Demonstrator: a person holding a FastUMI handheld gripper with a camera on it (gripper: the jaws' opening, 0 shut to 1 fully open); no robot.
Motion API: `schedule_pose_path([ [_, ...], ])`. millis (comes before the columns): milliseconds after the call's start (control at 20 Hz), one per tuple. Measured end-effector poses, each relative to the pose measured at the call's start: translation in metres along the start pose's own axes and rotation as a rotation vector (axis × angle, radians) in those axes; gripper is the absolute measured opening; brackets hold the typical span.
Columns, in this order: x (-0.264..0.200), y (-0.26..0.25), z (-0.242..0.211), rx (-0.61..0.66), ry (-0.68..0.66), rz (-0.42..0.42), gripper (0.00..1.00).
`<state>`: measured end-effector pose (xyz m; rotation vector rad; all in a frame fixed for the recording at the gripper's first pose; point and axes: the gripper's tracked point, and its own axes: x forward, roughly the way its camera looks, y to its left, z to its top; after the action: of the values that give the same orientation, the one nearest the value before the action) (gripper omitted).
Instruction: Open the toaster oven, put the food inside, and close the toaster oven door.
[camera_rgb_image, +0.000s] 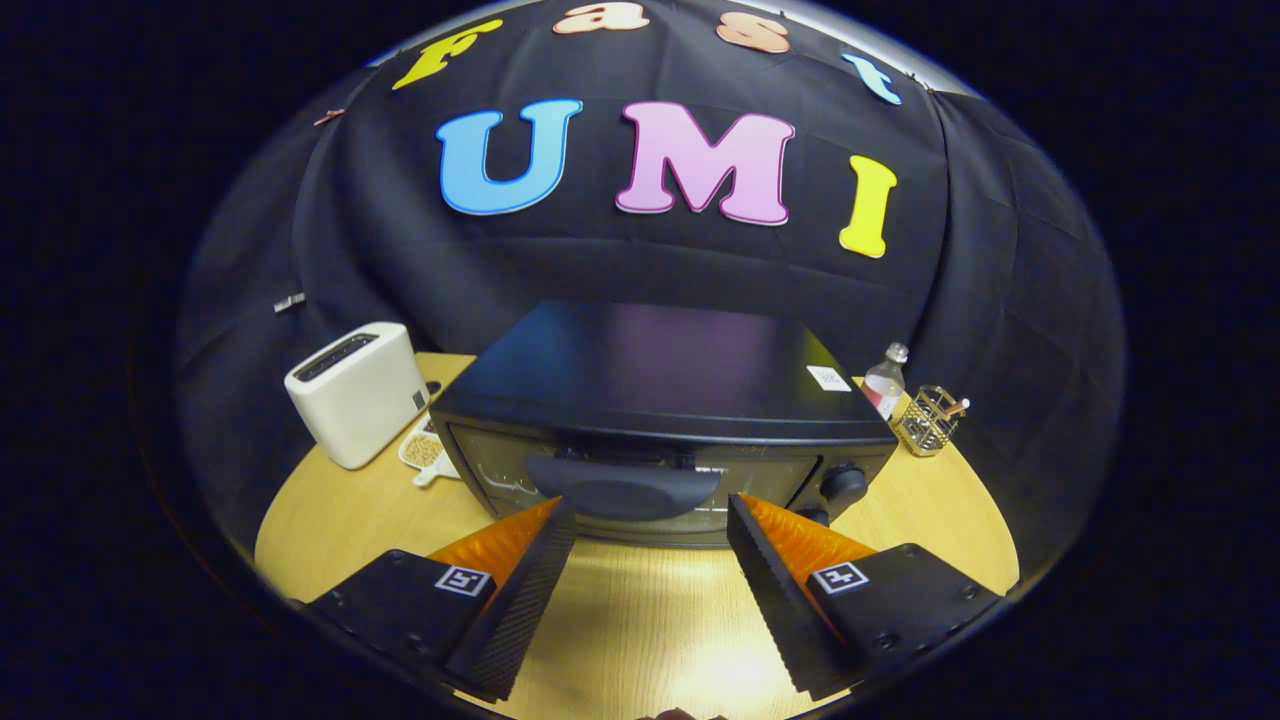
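A black toaster oven (660, 400) stands on the wooden table (640, 620), its glass door shut. The door's dark handle (622, 488) runs across the top of the door, just ahead of my fingertips. Two knobs (842, 486) sit on the oven's right side. My gripper (650, 515) is open, its fingers spread wide with nothing between them, tips close to the door's front and slightly below the handle. A small white dish with pale food (425, 452) lies left of the oven, partly hidden behind its corner.
A white slot toaster (358, 392) stands left of the oven, next to the food dish. Behind the oven's right side are a clear bottle (884, 382) and a wire holder (928, 420). Bare tabletop stretches under my fingers.
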<state>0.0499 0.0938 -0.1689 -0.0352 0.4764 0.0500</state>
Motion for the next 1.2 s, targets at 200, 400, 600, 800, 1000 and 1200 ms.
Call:
schedule_pose_path([
  [200,-0.041,-0.014,0.035,0.036,-0.128,0.015,1.0],
  [400,-0.093,-0.053,0.074,0.005,-0.28,-0.021,1.0],
  [600,-0.143,-0.09,0.09,0.042,-0.346,-0.067,1.0],
  [800,-0.181,-0.126,0.081,0.042,-0.352,-0.142,0.99],
  [1000,-0.199,-0.141,0.065,0.055,-0.333,-0.183,0.99],
  [1200,-0.2,-0.14,0.068,0.056,-0.329,-0.18,1.0],
])
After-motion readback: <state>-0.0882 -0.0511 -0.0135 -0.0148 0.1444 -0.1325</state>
